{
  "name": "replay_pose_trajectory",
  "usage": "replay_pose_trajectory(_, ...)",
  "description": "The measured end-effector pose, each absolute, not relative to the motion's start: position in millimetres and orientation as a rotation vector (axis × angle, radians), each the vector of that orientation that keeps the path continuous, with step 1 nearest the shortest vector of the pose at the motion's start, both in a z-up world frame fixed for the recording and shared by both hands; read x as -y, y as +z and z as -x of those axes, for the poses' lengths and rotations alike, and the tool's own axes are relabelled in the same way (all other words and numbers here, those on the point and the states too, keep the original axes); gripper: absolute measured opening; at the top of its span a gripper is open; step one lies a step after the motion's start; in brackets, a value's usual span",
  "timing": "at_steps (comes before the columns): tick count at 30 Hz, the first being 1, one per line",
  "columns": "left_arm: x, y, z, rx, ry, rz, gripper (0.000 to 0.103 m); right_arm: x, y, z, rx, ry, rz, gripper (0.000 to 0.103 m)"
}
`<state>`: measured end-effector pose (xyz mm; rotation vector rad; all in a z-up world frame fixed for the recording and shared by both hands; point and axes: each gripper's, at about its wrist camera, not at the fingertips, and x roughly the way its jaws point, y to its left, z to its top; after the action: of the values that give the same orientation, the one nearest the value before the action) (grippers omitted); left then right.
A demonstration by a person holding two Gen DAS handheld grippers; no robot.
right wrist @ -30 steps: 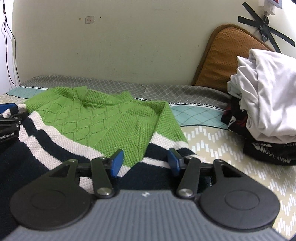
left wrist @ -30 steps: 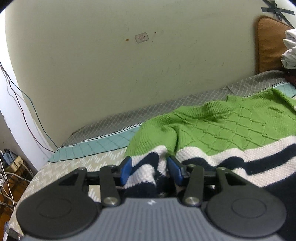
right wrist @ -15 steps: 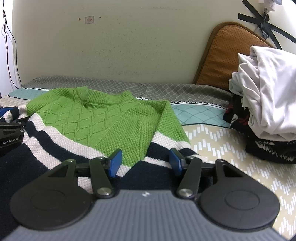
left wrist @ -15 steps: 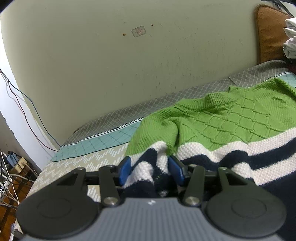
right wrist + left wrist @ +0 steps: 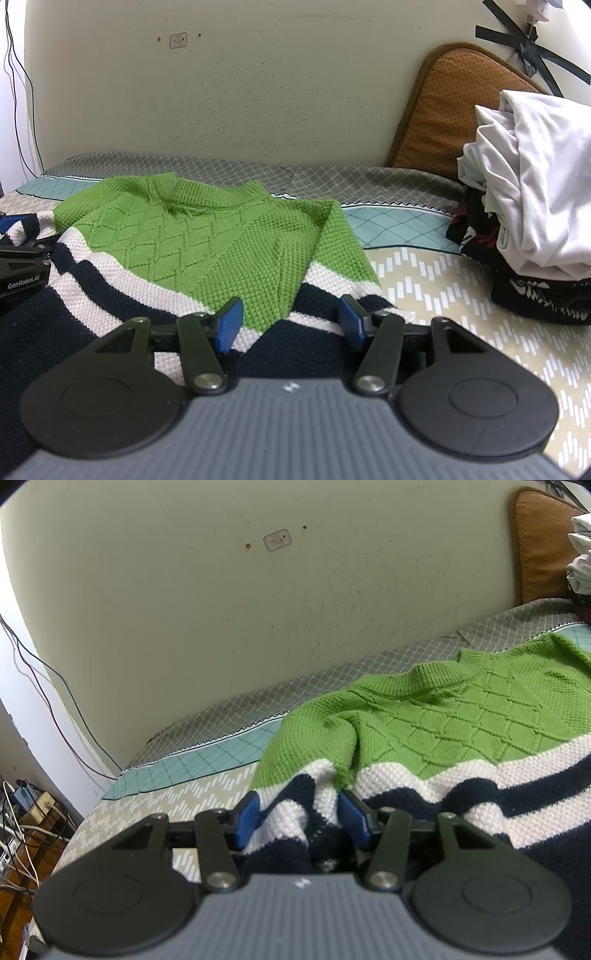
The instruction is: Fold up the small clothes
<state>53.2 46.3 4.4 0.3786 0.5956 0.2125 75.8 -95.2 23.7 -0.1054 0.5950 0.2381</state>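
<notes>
A knitted sweater (image 5: 184, 236), green on top with white and navy stripes below, lies flat on the bed. Its left sleeve (image 5: 291, 819) is bunched up between the blue pads of my left gripper (image 5: 301, 819), which is shut on it. My right gripper (image 5: 290, 325) rests open at the sweater's right side. The other sleeve (image 5: 332, 251) lies folded in over the body, flat between the wide-apart pads. In the right wrist view the left gripper's black body (image 5: 22, 273) shows at the left edge.
The patterned bed sheet (image 5: 443, 295) runs back to a pale wall. A heap of white cloth (image 5: 528, 184) on a dark garment (image 5: 535, 295) sits at the right, before a brown cushion (image 5: 450, 110). Cables and plugs (image 5: 22, 830) hang past the bed's left edge.
Both pairs of jaws stand a little wider than before. The sleeve stays bunched between the left pads, and the sweater has not shifted.
</notes>
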Motion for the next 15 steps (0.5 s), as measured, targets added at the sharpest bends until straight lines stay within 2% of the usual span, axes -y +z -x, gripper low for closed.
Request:
replay_pose_trajectory(8,-49,4,-55,-0.609,0.214,-0.359,0.051,96,24,-75,-0.595,0.245,0.09,0.061)
replay_pose_trajectory(10,-55,8,-55,-0.619,0.207,-0.333,0.057,106,26,-72,-0.584,0.269,0.041,0.061)
replay_pose_trajectory(15,-83,30,-22,-0.593,0.159,-0.319,0.066,143,44,-41,-0.525,0.277,-0.054,0.061)
